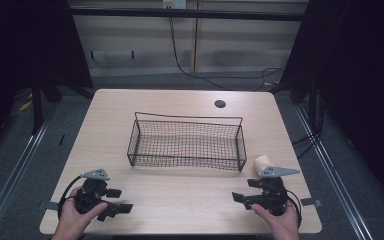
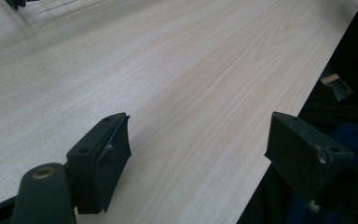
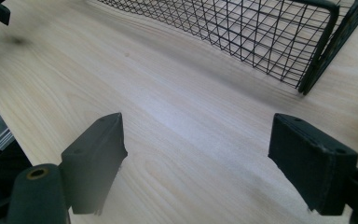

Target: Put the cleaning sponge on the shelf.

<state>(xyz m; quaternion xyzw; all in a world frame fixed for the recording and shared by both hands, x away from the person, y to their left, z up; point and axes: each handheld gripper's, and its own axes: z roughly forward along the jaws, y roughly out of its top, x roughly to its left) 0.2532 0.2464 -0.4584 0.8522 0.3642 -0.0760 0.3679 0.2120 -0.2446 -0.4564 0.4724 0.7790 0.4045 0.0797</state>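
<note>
The right gripper (image 1: 240, 199) gaped wide, empty; reaching carelessly, it could topple the beige roll (image 1: 262, 163) beside the basket (image 1: 241, 145).

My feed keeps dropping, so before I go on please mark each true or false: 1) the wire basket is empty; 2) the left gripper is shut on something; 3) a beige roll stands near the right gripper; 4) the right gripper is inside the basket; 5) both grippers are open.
1) True: the wire basket holds nothing.
2) False: the left gripper is open, its jaws wide apart over bare table.
3) True: the beige roll stands just behind the right gripper, off the basket's right end.
4) False: the right gripper is outside the basket, over the table on the near side.
5) True: both gripper views show the jaws spread with nothing between them.
</note>
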